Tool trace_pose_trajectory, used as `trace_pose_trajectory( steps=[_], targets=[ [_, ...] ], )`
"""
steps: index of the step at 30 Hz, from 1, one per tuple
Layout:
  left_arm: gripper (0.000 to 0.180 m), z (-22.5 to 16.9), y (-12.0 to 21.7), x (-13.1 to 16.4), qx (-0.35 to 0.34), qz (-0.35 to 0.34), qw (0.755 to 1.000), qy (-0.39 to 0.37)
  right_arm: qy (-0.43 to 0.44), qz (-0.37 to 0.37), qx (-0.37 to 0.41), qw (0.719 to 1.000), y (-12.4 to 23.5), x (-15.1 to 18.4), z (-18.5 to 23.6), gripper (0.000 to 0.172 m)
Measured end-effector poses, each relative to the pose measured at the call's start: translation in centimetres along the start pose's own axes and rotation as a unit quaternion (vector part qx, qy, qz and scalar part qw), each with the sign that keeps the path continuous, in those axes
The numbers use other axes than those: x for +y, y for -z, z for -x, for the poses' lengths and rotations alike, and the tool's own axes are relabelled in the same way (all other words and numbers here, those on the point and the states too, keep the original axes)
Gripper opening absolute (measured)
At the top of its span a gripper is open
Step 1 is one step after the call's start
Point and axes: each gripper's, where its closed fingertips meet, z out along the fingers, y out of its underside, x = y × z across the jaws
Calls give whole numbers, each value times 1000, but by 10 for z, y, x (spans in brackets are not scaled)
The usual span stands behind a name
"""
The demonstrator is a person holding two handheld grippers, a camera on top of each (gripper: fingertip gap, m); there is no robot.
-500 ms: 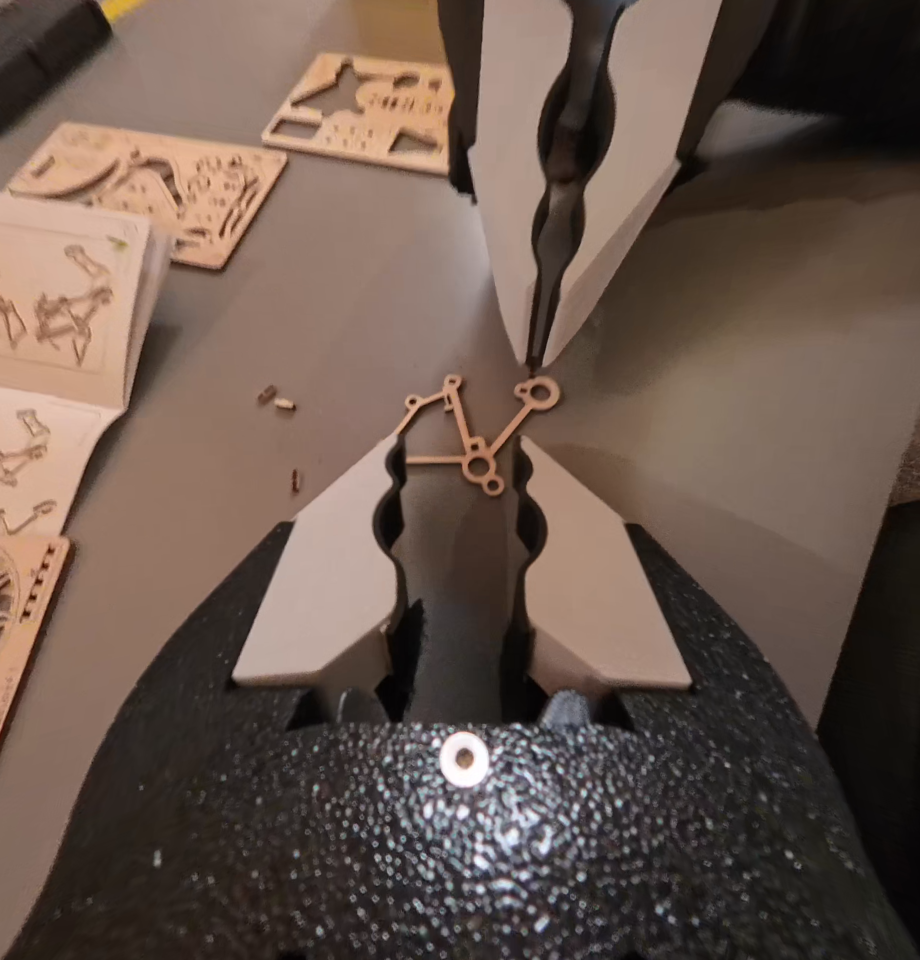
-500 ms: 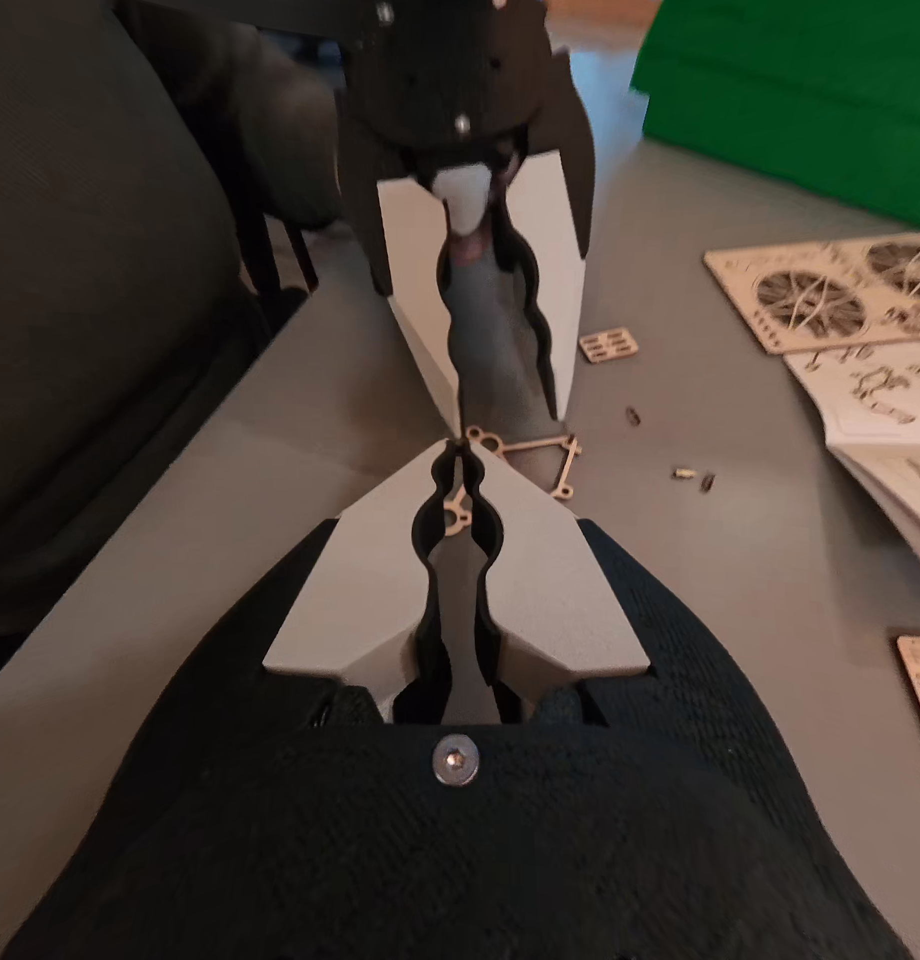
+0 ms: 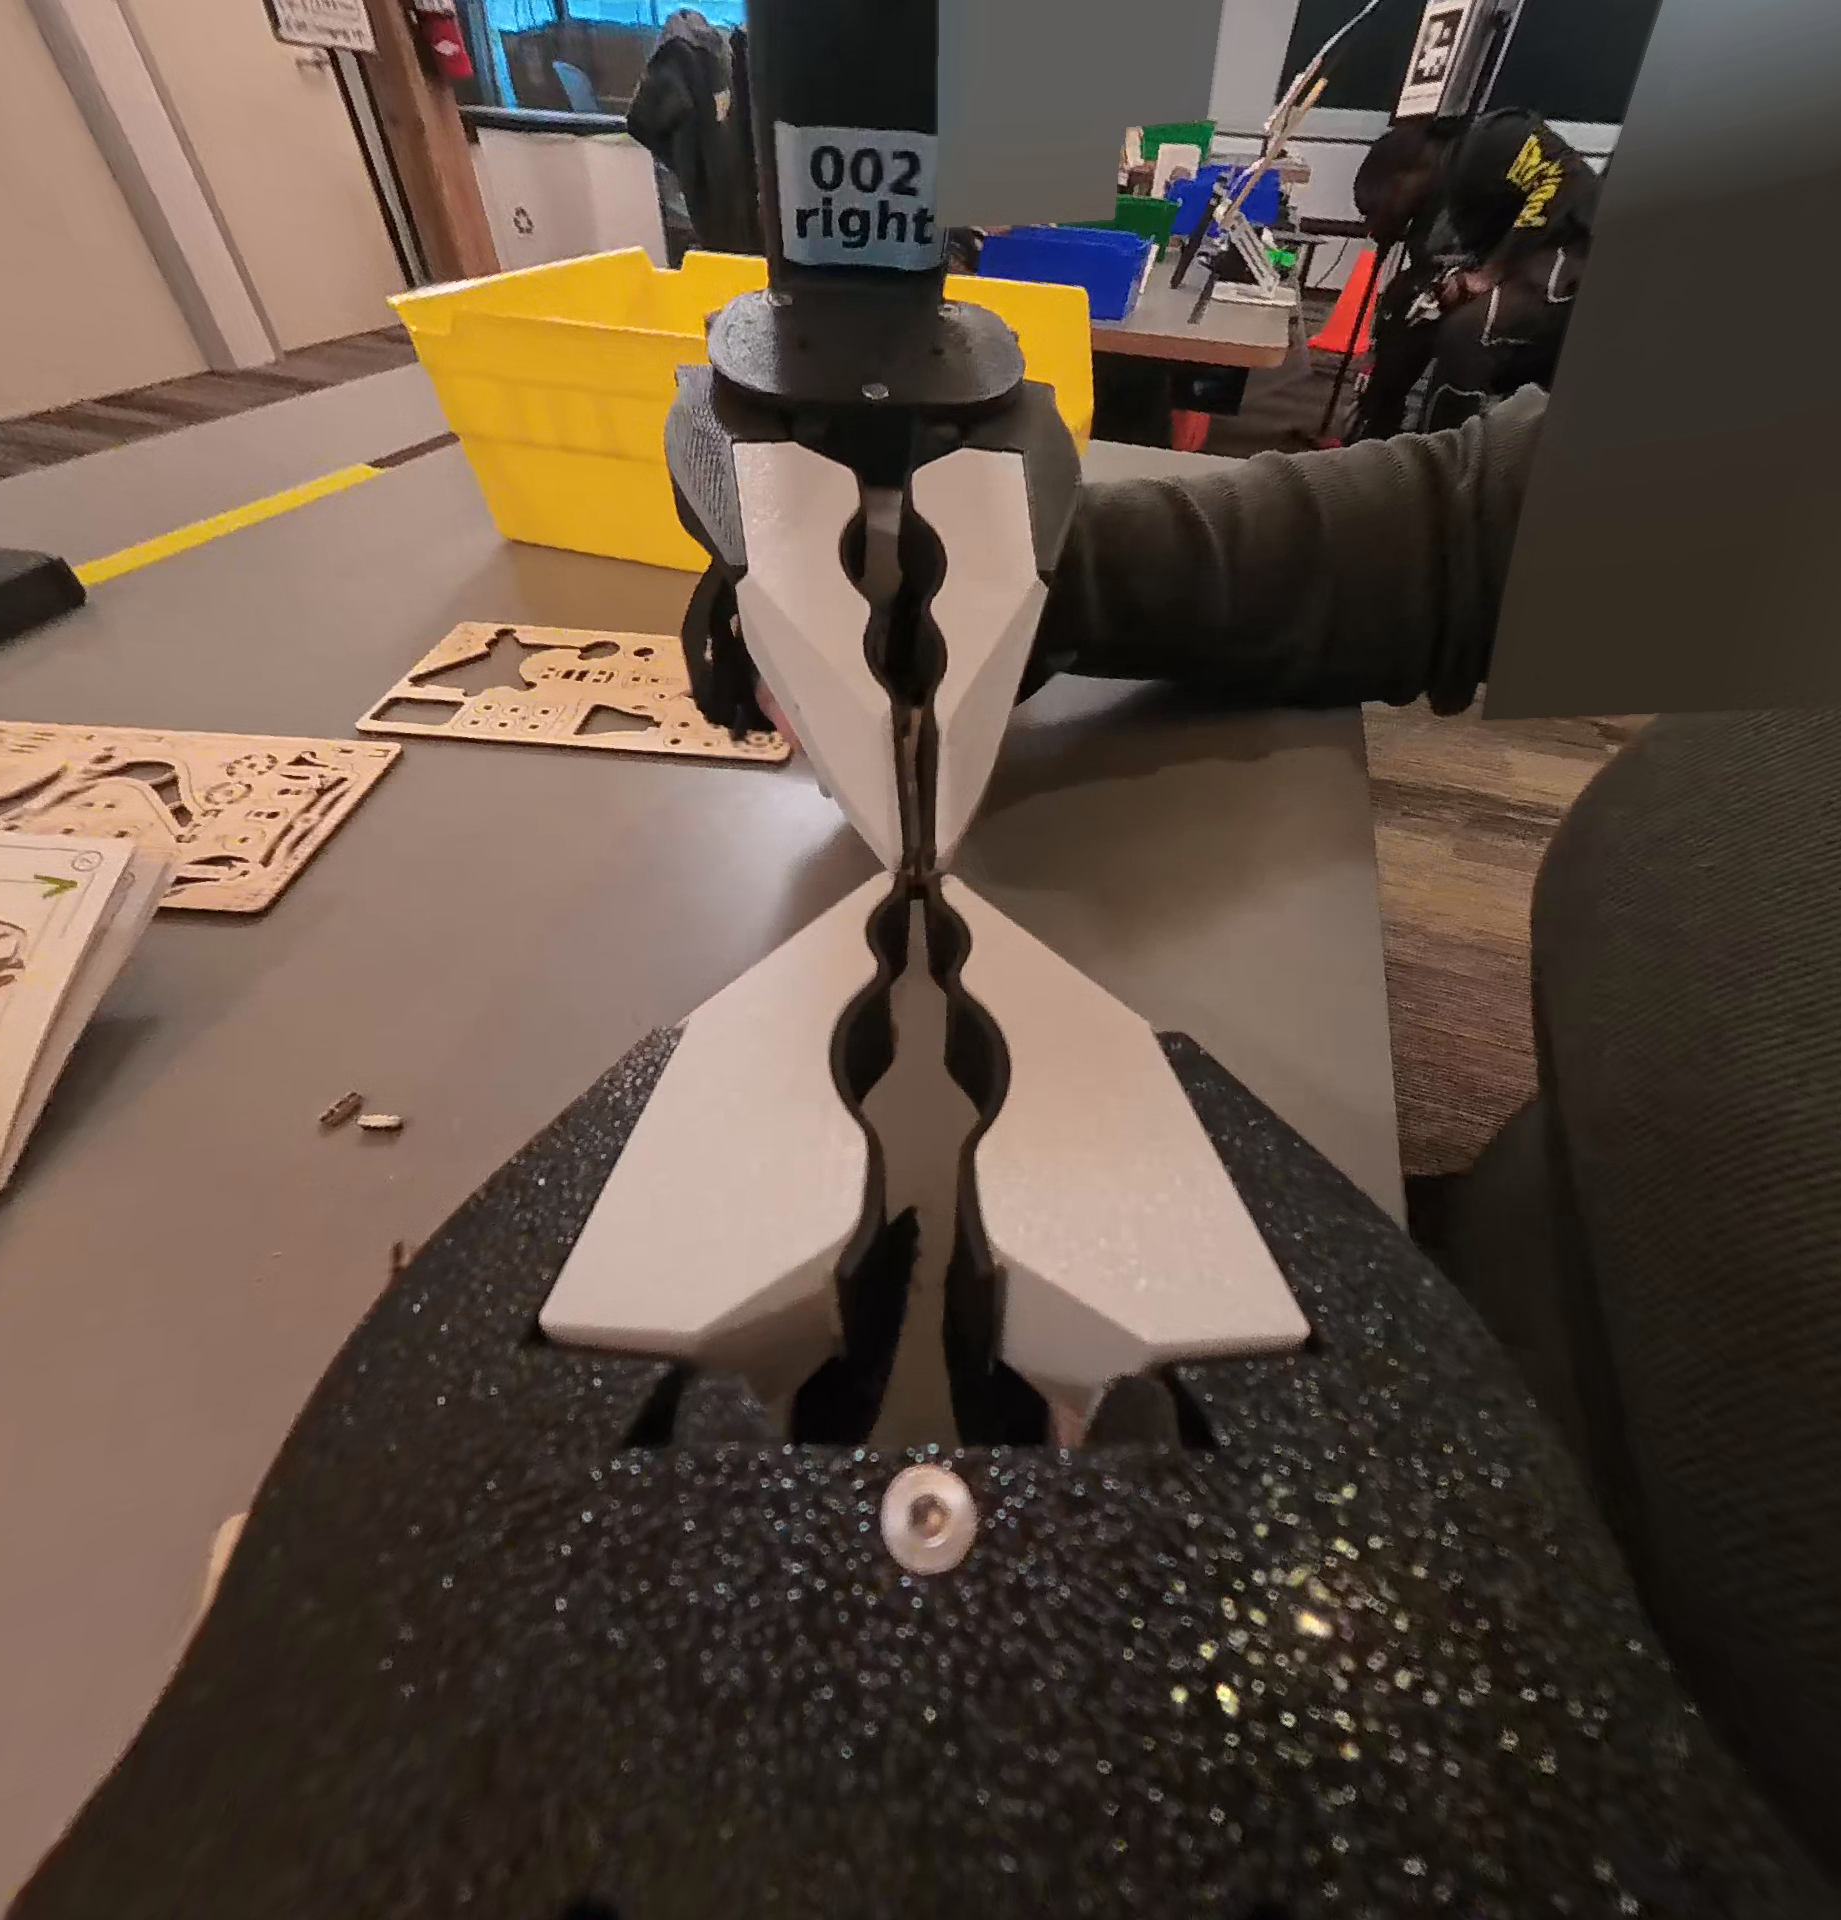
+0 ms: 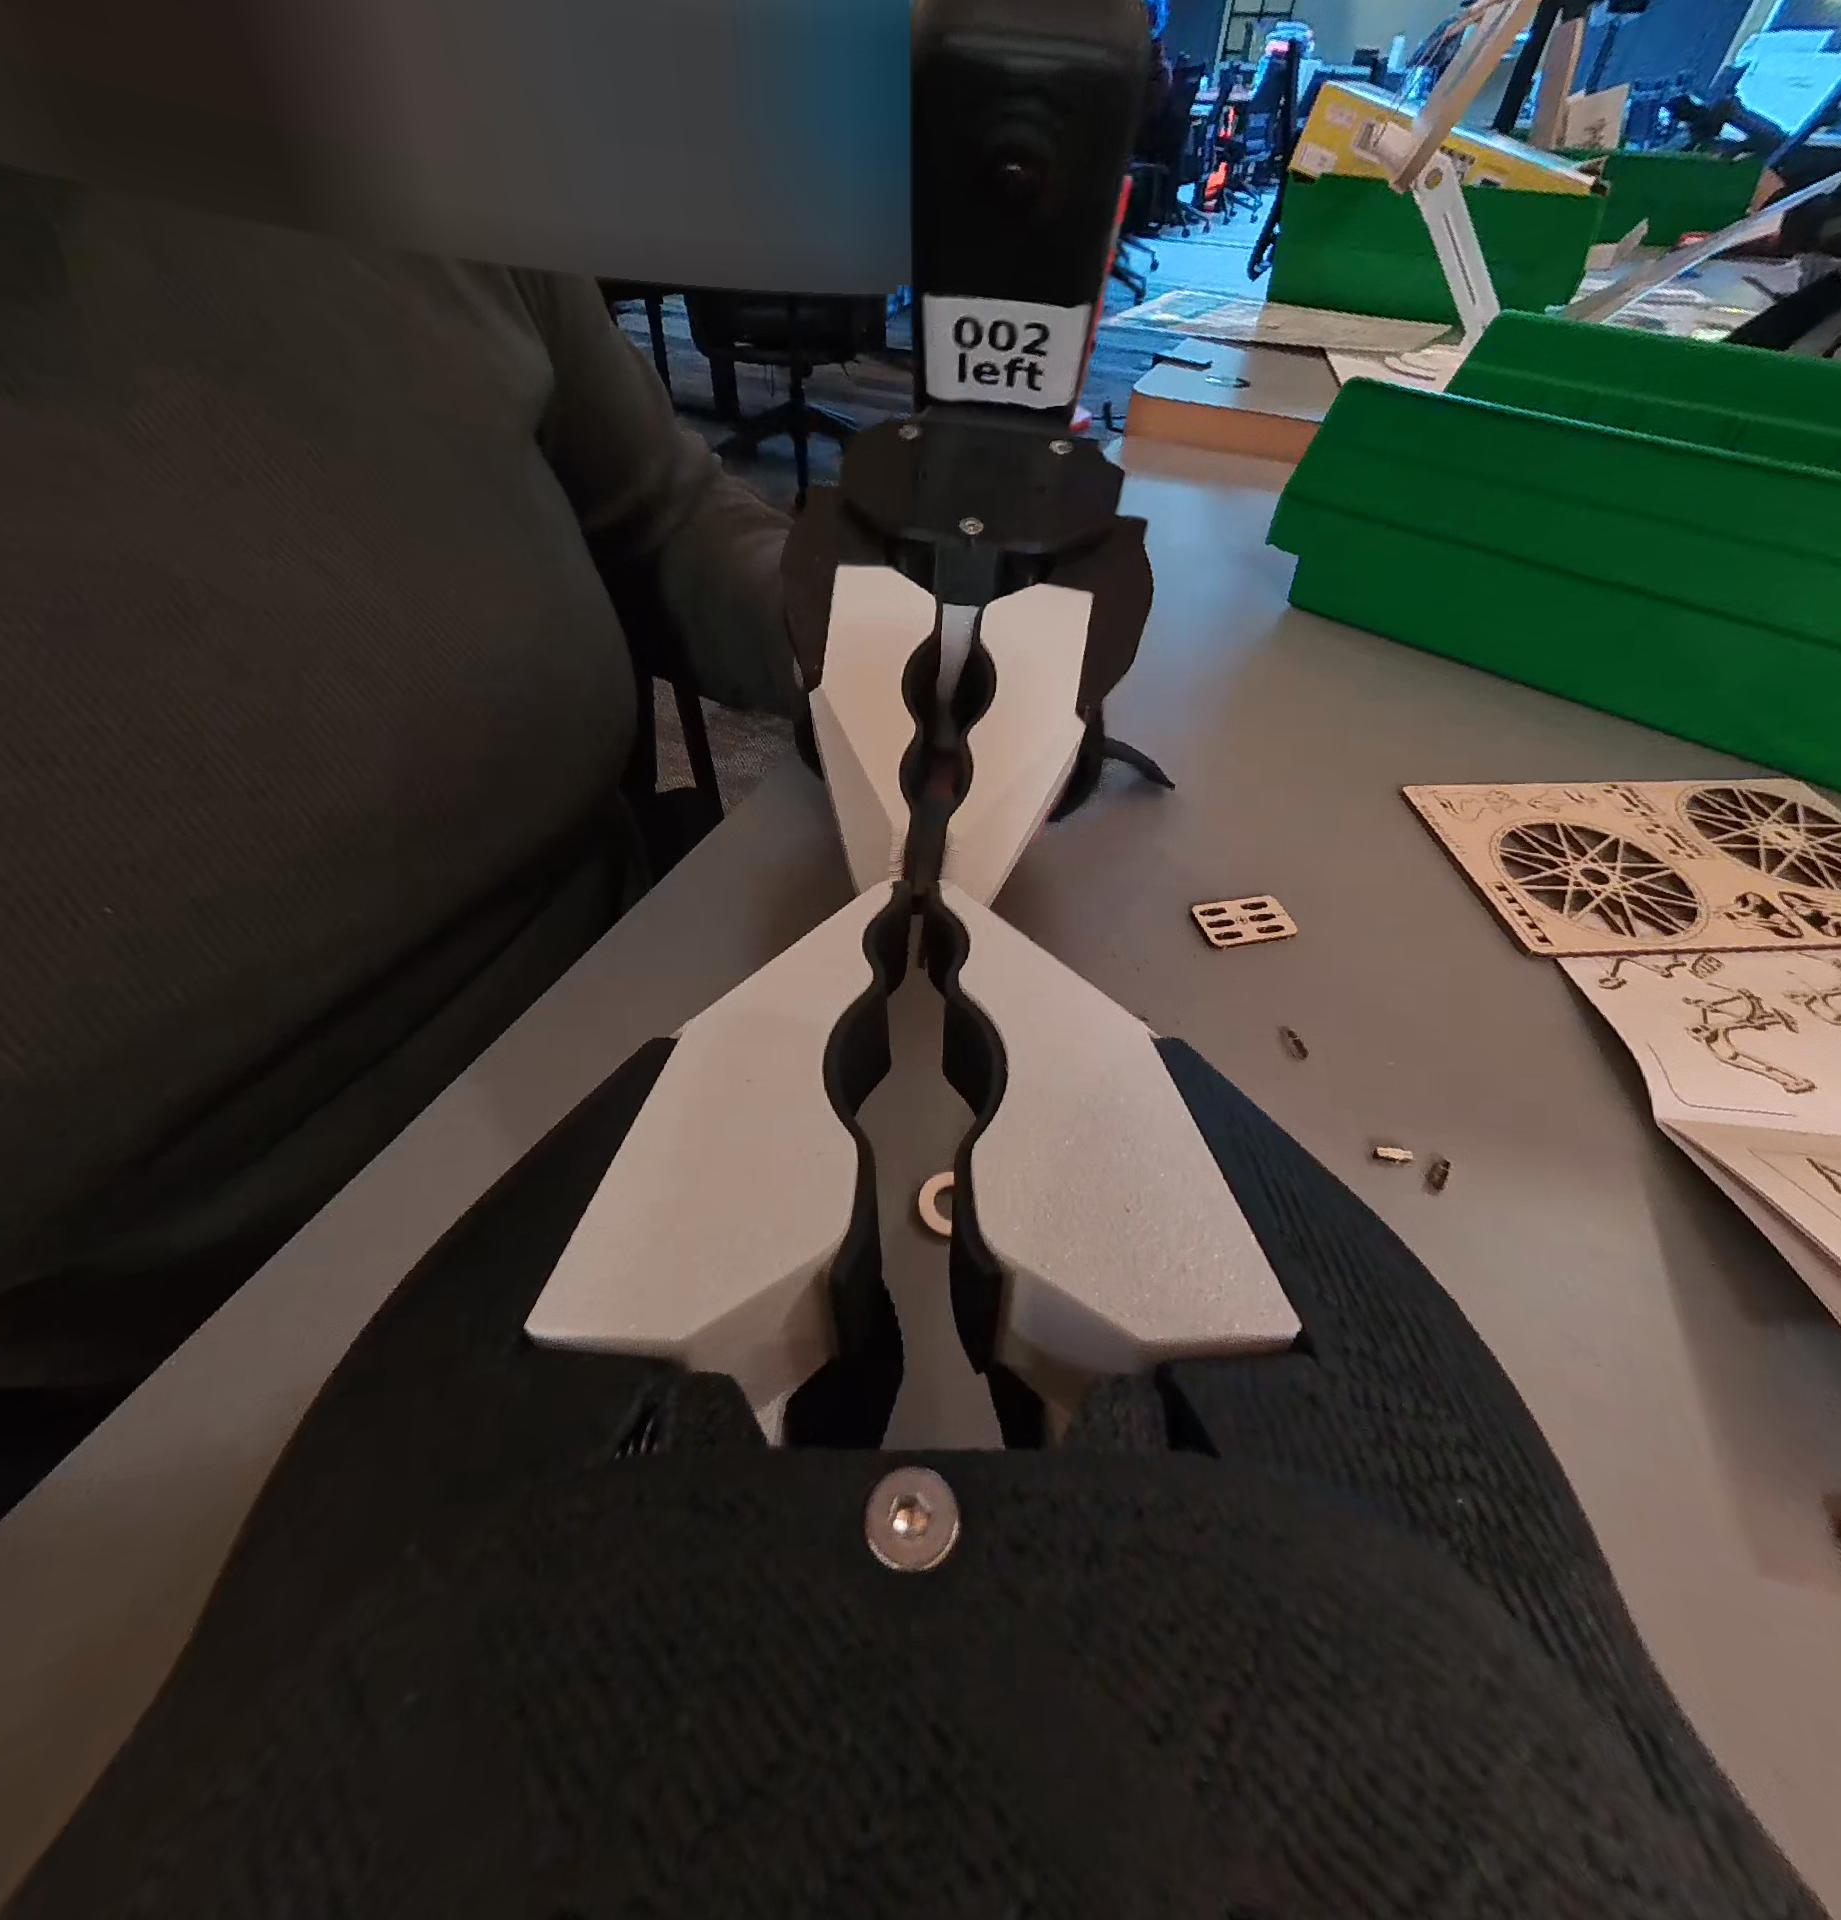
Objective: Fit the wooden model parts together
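Thin wooden part (image 3: 912, 821) pinched edge-on between both grippers, raised above grey table (image 3: 583, 935). Left gripper (image 3: 914, 900) and right gripper (image 4: 914, 902) both clenched, tips meeting. Each carries a printed label. Punched wooden sheets (image 3: 573, 681), instruction booklet (image 4: 1726, 1049) lie nearby.

Matt grey table (image 3: 480, 987), pale laser-cut wooden sheets (image 3: 573, 686), glossy yellow plastic bin (image 3: 583, 416), paper booklet (image 4: 1726, 1039).

Your left gripper (image 3: 914, 902), pale fingers closed, meets the right gripper (image 3: 916, 860) tip to tip at frame centre above the grey table (image 3: 542, 966).
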Motion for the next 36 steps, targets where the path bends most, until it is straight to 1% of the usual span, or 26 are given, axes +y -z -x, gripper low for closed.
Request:
trace_pose_trajectory(
  steps=[4,9,13,18,21,25,27,31,34,36],
  targets=[
    [0,0,1,-3,-14,-12,999,-34,-13,-18,-5,1000,-2,-4,0,1],
    [0,-2,4,-11,-14,-35,998,-49,-11,-42,-9,999,-2,-11,1,1],
    [0,-4,5,-14,-6,-48,998,-41,5,-45,-4,999,-2,-14,3,1],
    [0,-2,2,-10,-7,-38,999,-10,11,-18,6,1000,1,-9,2,0],
    [0,0,-3,2,2,2,1000,15,1,16,3,1000,1,2,-1,0],
    [18,10,-7,30,-4,89,995,36,-26,127,18,991,5,43,-11,0],
    [23,13,-8,39,-1,119,992,40,-41,162,16,986,7,58,-13,0],
    [20,14,-9,55,33,190,981,25,-54,183,15,982,7,71,-16,0],
    [17,14,-13,63,62,234,970,-10,-59,188,12,980,4,75,-17,1],
    [15,18,-15,68,66,260,963,-40,-60,190,12,980,4,76,-17,1]
  ],
)
